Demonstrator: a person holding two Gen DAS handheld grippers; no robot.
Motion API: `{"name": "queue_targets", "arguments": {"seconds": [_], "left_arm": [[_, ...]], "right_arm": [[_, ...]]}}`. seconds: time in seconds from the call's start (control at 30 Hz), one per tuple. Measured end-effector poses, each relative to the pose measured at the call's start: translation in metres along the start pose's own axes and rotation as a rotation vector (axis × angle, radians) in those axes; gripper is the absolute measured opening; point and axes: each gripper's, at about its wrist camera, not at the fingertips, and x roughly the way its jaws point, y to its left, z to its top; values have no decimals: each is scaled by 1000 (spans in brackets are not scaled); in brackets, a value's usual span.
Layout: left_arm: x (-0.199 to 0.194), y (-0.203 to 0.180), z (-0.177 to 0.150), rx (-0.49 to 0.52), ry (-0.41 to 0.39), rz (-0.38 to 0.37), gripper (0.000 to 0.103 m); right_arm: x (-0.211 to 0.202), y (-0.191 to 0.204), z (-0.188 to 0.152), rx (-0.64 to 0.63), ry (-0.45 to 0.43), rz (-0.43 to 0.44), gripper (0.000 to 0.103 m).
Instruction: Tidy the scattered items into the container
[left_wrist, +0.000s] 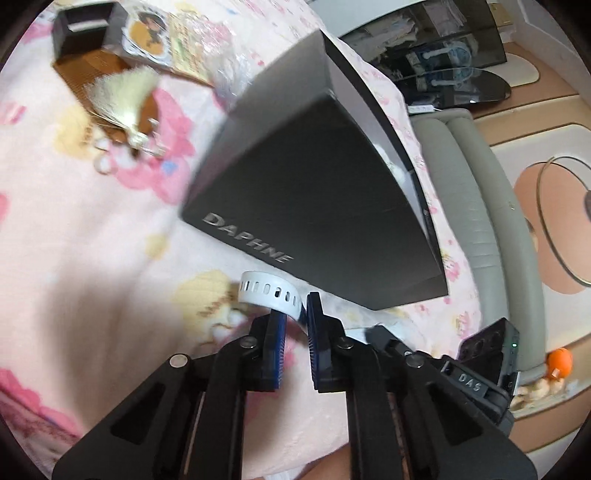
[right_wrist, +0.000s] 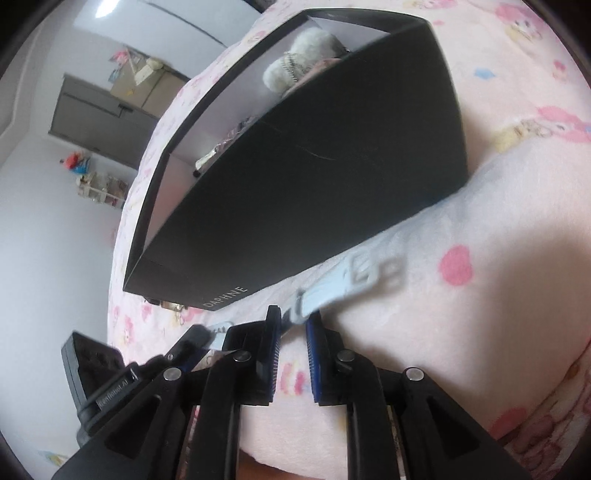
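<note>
White strap (left_wrist: 271, 291), perforated, lies on the pink blanket (left_wrist: 92, 240) just beside the black box (left_wrist: 314, 206), at its near long wall. Both grippers are on it. L gripper (left_wrist: 295, 314): jaws narrow, pinching the holed end. R gripper (right_wrist: 293, 317): jaws narrow, clamped on the buckle end (right_wrist: 332, 286). Strap's long axis runs roughly along that wall, betw. the two grips. Box opening is up and over the wall from both; plush (right_wrist: 306, 55) already inside. Neither hand looks clearly nearer.

Both wrist views look steeply down, close to the black box (left_wrist: 317, 192).
</note>
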Motion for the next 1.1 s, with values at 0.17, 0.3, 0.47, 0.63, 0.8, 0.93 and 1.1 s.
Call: {"name": "queue_targets", "arguments": {"seconds": [0.17,0.3,0.47,0.63,0.8,0.93,1.1], "left_arm": [[8,11,3,-47,58,-41,22],[9,13,3,-66,44,-26,24],[6,22,9,-109,0,-6,27],[9,38,17,-223,-5,-63,30],[2,43,17,-253,-50,-61,33],[13,28,20,-185,-52,49,38],[19,18,18,-76,-53,122,3]], "right_arm": [[1,2,0,-4,6,10,18],[12,4,2,-6,25,-17,19],[31,0,10,37,14,-22,19],[39,1,10,38,12,-48,18],[39,-3,12,70,8,-34,18],[42,2,10,38,5,-48,19],[44,2,10,29,7,-26,19]]}}
